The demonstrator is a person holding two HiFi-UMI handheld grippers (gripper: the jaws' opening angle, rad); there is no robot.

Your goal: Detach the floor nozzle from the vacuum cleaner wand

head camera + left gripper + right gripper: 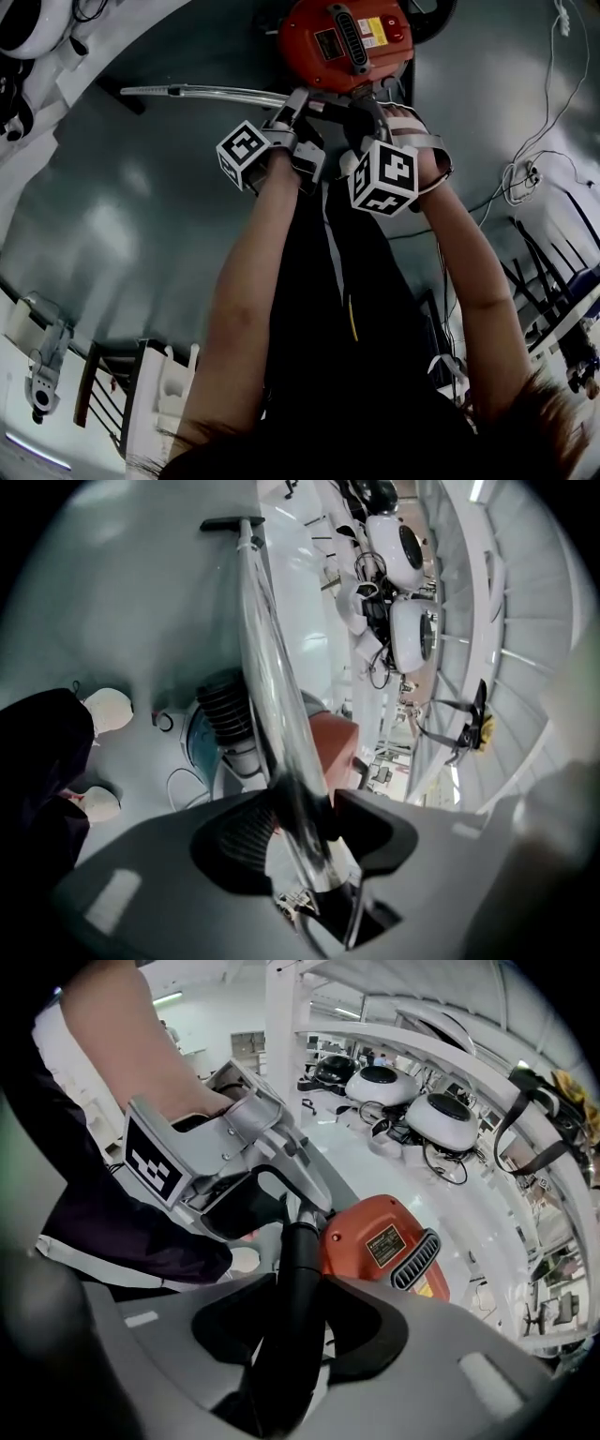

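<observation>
The left gripper [305, 813] clamps the chrome wand [262, 667], its long axis running straight away to the far floor nozzle [232, 523]; the right gripper [300, 1307] holds the black tube [298, 1265].

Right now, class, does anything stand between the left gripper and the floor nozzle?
Nothing visible. The left gripper has the wand between its jaws, and only that wand runs over the floor to the nozzle at its far end.
</observation>
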